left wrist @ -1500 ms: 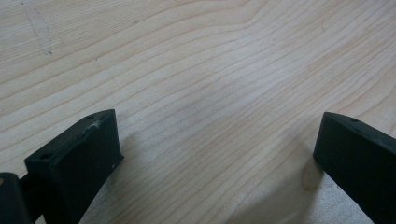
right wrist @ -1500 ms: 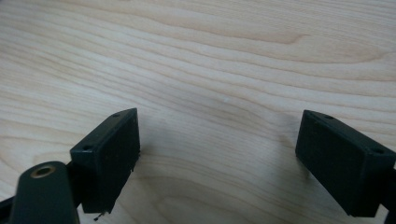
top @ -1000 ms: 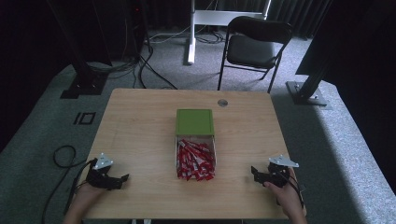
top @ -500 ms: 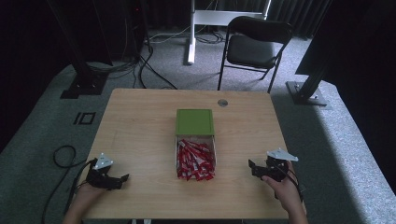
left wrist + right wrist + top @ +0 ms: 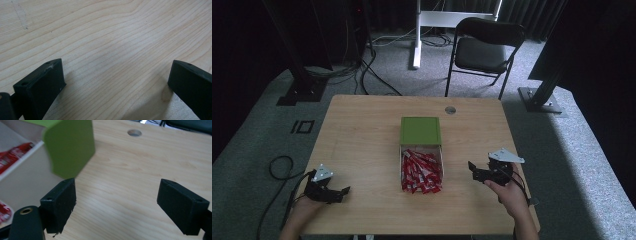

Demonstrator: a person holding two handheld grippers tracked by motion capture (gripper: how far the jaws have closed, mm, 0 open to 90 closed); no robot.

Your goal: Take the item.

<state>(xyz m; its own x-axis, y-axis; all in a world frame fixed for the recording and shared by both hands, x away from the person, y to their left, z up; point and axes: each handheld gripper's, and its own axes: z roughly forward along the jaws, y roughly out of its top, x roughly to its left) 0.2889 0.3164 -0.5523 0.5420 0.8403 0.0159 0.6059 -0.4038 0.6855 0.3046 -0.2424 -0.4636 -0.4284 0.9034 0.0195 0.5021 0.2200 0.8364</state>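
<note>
Grey carpet floor (image 5: 257,150), dark surround. Wooden worktop (image 5: 362,140) fills the middle of the high view, pale grain, a round cable hole (image 5: 450,110) near its far edge at about 1 o'clock from centre.

Black folding chair (image 5: 484,50) stands on the carpet beyond the worktop, 1 o'clock. White stand leg (image 5: 417,35) at 12 o'clock behind it. Black cables (image 5: 367,70) trail over the floor at 11 o'clock.

At worktop centre: a clear open box (image 5: 422,167) holding a heap of red sachets (image 5: 421,171), with a green lid (image 5: 420,130) lying flat just beyond it, touching or nearly touching the box's far end, at 12 o'clock. In the right gripper view the lid (image 5: 68,147) is close at upper left and the red sachets (image 5: 15,152) show behind the box wall (image 5: 27,175).

Left claw (image 5: 343,190) at 8 o'clock on the worktop, low over or resting on the wood near the near edge, held by the left hand (image 5: 304,210); well apart from the box. Jaws spread wide in the left gripper view (image 5: 116,80), bare wood between them.

Right claw (image 5: 472,167) at 4 o'clock, held by the right hand (image 5: 507,192), pointing toward the box and near its right side. Jaws spread wide (image 5: 116,200), nothing between them but worktop.
</note>
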